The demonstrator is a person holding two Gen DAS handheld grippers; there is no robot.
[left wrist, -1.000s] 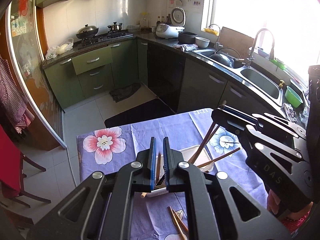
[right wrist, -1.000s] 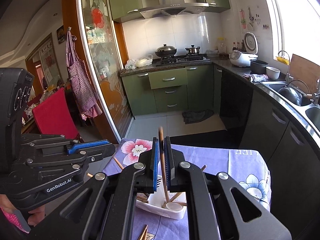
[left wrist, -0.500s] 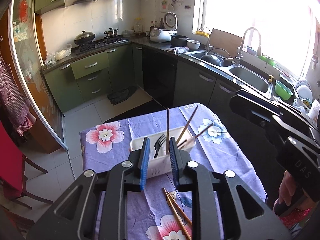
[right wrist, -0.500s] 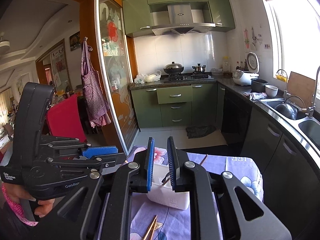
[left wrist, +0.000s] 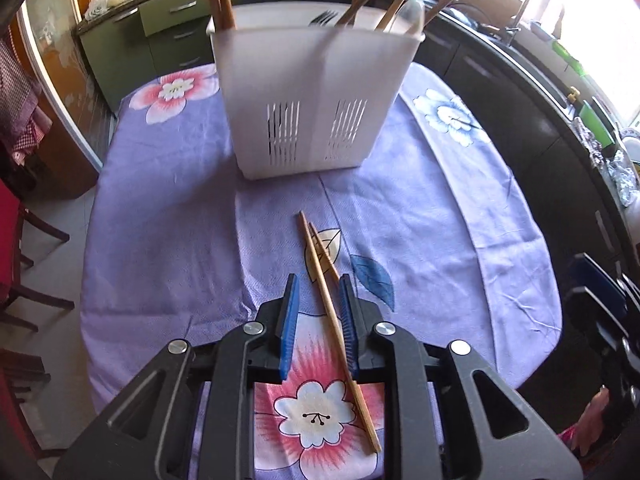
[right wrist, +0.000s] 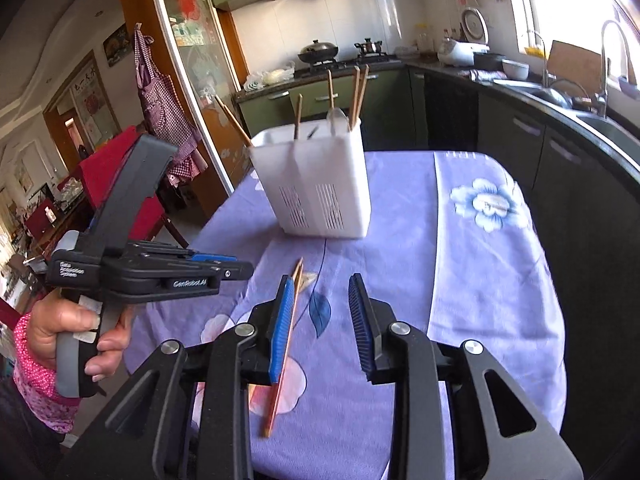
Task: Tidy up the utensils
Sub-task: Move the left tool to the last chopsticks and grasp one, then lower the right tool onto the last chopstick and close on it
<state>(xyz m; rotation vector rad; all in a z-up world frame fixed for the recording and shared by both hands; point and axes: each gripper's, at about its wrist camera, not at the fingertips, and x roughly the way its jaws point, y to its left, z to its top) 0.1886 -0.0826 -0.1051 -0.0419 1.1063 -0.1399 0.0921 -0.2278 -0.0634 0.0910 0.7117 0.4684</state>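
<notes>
Both grippers dropped low; your left gripper, fingers spread, straddles the chopsticks. Next, pinch and drop them into the caddy.

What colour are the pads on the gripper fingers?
Blue pads, clearest in the right wrist view.

Home kitchen: stove, sink, cabinets.

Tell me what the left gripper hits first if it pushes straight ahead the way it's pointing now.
Probably the pair of chopsticks lying on the tablecloth: they already run between the open left gripper. Beyond them, the white utensil holder stands in line. Height above the cloth is unclear.
</notes>
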